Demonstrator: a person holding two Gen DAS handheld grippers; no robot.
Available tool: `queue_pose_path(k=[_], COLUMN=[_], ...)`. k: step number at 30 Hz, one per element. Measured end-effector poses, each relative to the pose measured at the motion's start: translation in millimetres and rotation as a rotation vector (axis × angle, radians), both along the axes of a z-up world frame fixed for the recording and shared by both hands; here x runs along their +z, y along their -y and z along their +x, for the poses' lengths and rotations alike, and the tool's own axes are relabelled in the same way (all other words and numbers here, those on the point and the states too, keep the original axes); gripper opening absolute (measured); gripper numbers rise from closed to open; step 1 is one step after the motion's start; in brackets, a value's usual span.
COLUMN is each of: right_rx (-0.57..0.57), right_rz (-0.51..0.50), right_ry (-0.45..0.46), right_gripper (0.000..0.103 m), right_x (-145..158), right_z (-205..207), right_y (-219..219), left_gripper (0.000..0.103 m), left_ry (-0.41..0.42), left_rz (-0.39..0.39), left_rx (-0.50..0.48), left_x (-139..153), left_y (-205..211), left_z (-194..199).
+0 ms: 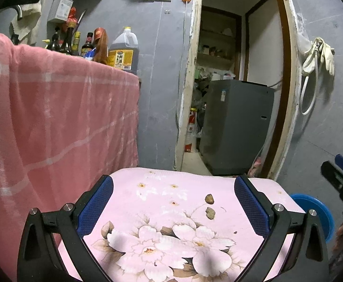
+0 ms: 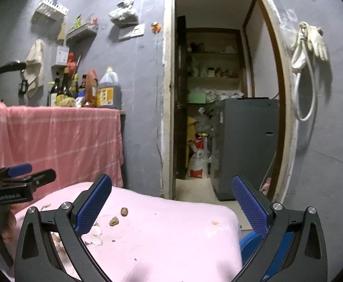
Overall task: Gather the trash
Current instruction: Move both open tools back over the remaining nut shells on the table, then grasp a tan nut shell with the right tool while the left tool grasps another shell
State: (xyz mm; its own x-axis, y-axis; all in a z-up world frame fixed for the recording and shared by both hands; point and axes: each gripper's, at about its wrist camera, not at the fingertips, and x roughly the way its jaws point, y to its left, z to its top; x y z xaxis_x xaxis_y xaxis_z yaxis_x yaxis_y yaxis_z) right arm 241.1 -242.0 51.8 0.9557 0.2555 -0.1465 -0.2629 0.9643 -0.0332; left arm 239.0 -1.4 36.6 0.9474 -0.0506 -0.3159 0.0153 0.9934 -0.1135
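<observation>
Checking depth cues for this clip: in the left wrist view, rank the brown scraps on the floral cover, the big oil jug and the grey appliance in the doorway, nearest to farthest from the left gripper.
1. brown scraps, just ahead between the fingers of the left gripper.
2. oil jug, upper left on the counter.
3. grey appliance, through the doorway, right.

Two scraps (image 1: 209,205) on cushion (image 1: 166,211); draped table (image 1: 54,108) left; doorway (image 1: 237,82) behind.

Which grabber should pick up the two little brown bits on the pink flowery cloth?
Probably the left gripper: the brown bits lie between its open fingers. The right gripper is open too, but the bits sit off toward its left finger.
</observation>
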Motion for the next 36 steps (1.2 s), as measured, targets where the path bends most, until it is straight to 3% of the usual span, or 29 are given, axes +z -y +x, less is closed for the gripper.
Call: queue_pose_path(k=[12, 19, 25, 30, 36], right_rx=[0.074, 0.112, 0.134, 0.136, 0.129], right_rz=[-0.002, -0.088, -0.102, -0.121, -0.127], right_ry=[-0.075, -0.165, -0.288, -0.380, -0.470], right_gripper=[0.103, 0.103, 0.103, 0.102, 0.102], right_x=[-12, -18, -28, -36, -47], right_z=[33, 58, 79, 93, 108], right_y=[-14, -16, -14, -11, -9], left_gripper=[0.101, 0.101, 0.100, 0.082, 0.053], left_ry=[0.003, -0.160, -0.283, -0.391, -0.555], left_rz=[-0.021, -0.028, -0.006, 0.039, 0.062], left_rx=[-0.027, -0.094, -0.142, -0.217, -0.292], left_x=[-10, -23, -37, -51, -73], left_y=[-5, -1, 13, 32, 49], left_z=[15, 45, 66, 86, 111])
